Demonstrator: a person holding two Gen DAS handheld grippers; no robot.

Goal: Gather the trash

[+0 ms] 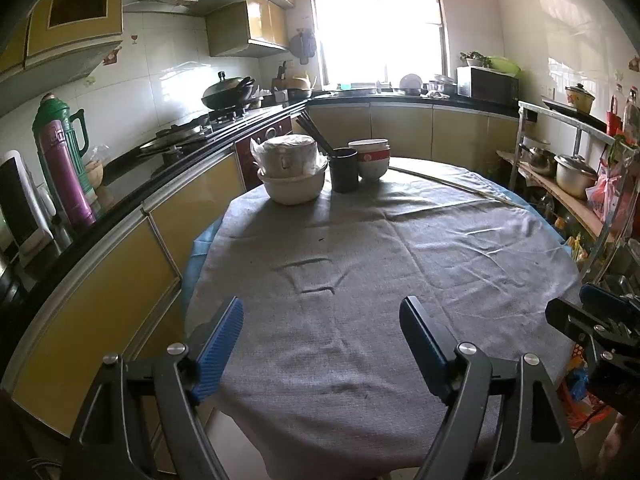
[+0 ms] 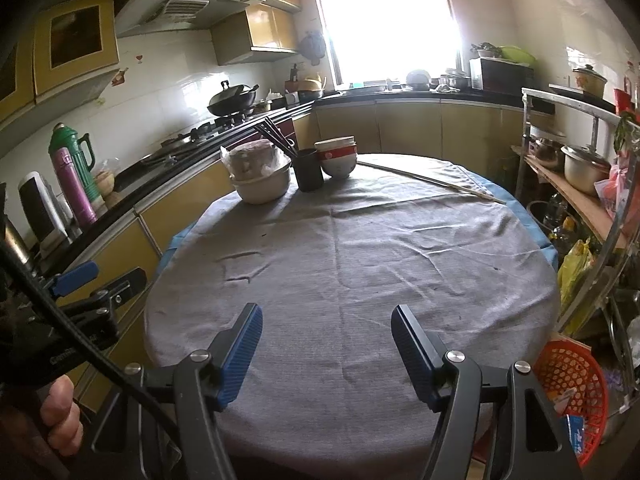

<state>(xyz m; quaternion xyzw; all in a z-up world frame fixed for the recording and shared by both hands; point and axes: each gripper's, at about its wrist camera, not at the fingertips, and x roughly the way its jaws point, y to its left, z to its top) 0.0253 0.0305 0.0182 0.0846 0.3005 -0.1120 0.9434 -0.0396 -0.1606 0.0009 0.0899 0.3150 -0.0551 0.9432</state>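
A round table under a grey cloth [image 1: 360,260] [image 2: 360,248] fills both views. My left gripper [image 1: 322,304] hangs open over the cloth's near edge with nothing between its blue pads. The right gripper [image 2: 327,310] is open too, over the near edge and empty. Each gripper shows at the side of the other's view: the left one [image 2: 76,276] and the right one [image 1: 600,300]. An orange mesh basket [image 2: 572,384] with wrappers in it stands on the floor at the table's right. I see no loose trash on the cloth, only small dark specks.
At the table's far side stand stacked bowls with a bagged item [image 1: 290,172], a dark cup of chopsticks [image 1: 344,170], red-and-white bowls [image 1: 370,160] and a thin stick [image 1: 452,186]. A counter with flasks [image 1: 64,168] runs along the left; a metal rack with pots [image 2: 580,168] is on the right.
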